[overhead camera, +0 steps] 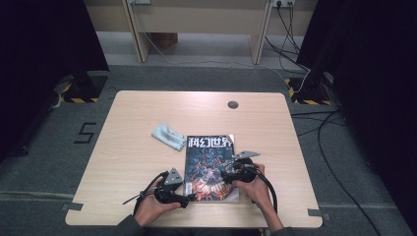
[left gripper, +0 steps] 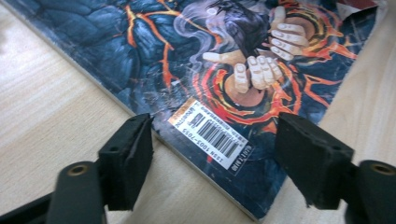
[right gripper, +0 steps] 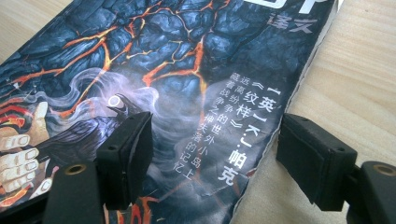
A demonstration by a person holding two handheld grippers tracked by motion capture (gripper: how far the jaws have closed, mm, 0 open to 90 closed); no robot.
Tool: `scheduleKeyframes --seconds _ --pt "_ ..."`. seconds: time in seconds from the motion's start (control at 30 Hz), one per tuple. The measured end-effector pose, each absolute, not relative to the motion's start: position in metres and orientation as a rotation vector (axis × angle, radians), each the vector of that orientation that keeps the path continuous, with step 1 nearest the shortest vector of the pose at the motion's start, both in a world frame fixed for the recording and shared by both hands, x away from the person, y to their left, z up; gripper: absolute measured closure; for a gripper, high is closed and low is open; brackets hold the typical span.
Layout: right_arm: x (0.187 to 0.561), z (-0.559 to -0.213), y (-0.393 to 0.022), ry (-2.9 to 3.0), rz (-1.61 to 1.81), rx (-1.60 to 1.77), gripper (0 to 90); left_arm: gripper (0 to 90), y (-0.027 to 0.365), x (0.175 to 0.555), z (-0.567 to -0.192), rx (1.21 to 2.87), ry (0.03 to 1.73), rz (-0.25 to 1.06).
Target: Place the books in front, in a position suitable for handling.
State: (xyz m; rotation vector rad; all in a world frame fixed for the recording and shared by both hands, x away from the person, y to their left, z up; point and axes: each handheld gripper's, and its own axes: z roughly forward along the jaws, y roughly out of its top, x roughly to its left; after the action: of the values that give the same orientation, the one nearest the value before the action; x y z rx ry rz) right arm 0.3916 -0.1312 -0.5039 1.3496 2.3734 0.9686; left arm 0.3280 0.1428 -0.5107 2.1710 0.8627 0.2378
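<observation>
A magazine (overhead camera: pixel 209 162) with a dark cover of glowing lava cracks lies flat on the wooden table (overhead camera: pixel 142 108), near its front edge. My left gripper (overhead camera: pixel 187 199) sits at the magazine's near-left corner. In the left gripper view its jaws stand open (left gripper: pixel 212 140) on either side of the barcode corner of the magazine (left gripper: pixel 187 56), touching nothing. My right gripper (overhead camera: pixel 227 175) hovers at the magazine's right side. Its jaws are open (right gripper: pixel 215 140), one over the cover (right gripper: pixel 163 60) and one over bare wood past the right edge.
A crumpled pale blue cloth (overhead camera: pixel 167 136) lies just left of the magazine's top corner. A round cable hole (overhead camera: pixel 232 104) sits near the table's far edge. Black curtains and floor cables flank the table.
</observation>
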Motion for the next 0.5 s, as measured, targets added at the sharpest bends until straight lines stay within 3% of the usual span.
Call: scheduleKeyframes --seconds 0.5 --pt "0.413 -0.477 -0.125 2.311 1.054 1.342 30.1 30.5 0.14 0.323 -0.512 2.141 0.898 0.249"
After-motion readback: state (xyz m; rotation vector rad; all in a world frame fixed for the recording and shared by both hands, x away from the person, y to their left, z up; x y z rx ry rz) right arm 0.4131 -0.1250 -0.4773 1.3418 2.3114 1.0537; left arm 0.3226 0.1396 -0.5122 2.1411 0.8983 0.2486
